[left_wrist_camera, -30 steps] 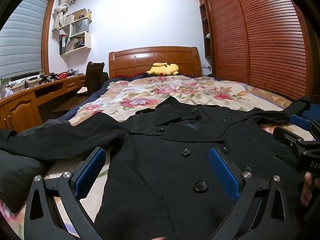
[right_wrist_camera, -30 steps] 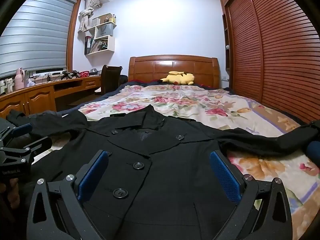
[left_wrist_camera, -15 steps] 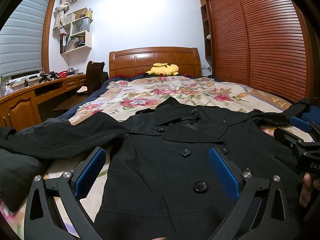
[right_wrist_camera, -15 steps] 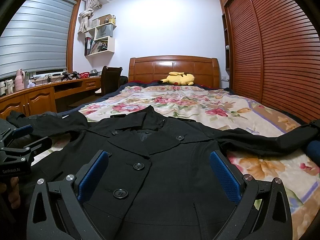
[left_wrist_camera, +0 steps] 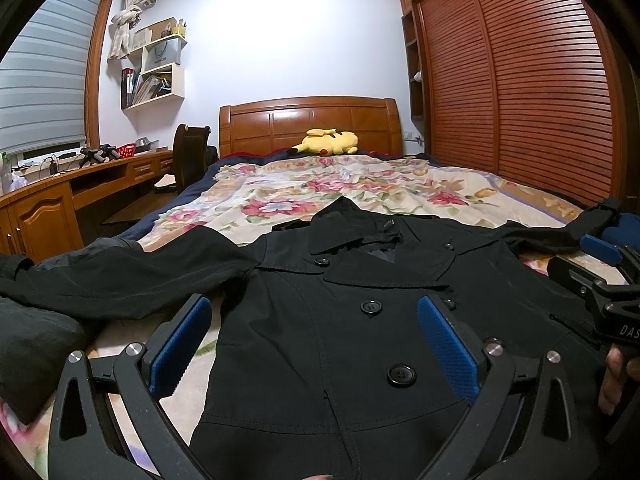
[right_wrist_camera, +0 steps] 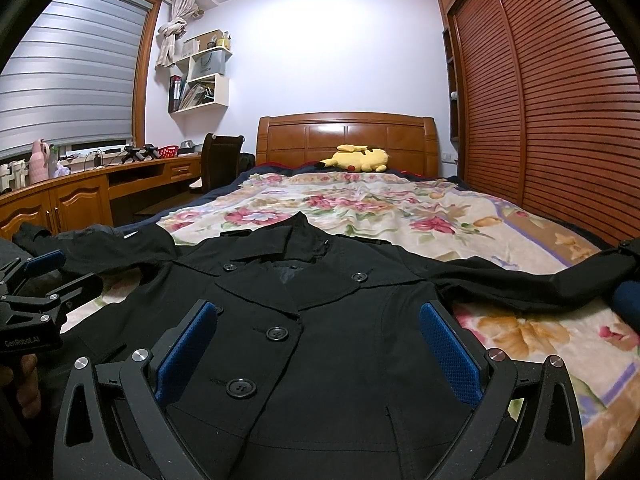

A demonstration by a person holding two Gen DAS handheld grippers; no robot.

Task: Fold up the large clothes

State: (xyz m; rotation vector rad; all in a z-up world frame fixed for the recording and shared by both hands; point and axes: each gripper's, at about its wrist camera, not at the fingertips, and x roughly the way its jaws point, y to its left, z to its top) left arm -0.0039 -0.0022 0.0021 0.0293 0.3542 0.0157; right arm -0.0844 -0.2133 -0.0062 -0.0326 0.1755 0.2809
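Note:
A black double-breasted coat (left_wrist_camera: pixel 360 320) lies face up on the flowered bed, collar toward the headboard, both sleeves spread out sideways; it also shows in the right wrist view (right_wrist_camera: pixel 320 320). My left gripper (left_wrist_camera: pixel 314 340) is open and empty, hovering over the coat's lower left front. My right gripper (right_wrist_camera: pixel 316 344) is open and empty over the coat's lower right front. Each gripper shows at the edge of the other's view: the right gripper (left_wrist_camera: pixel 600 272) and the left gripper (right_wrist_camera: pixel 36 292).
The flowered bedspread (left_wrist_camera: pixel 360 188) covers the bed. A yellow plush toy (left_wrist_camera: pixel 330 142) lies by the wooden headboard (left_wrist_camera: pixel 312 120). A desk (left_wrist_camera: pixel 60 200) and chair (left_wrist_camera: pixel 192 156) stand left. Slatted wardrobe doors (left_wrist_camera: pixel 540 88) line the right wall.
Both grippers have stayed almost still, with only a slight drift of the views. The coat has not moved.

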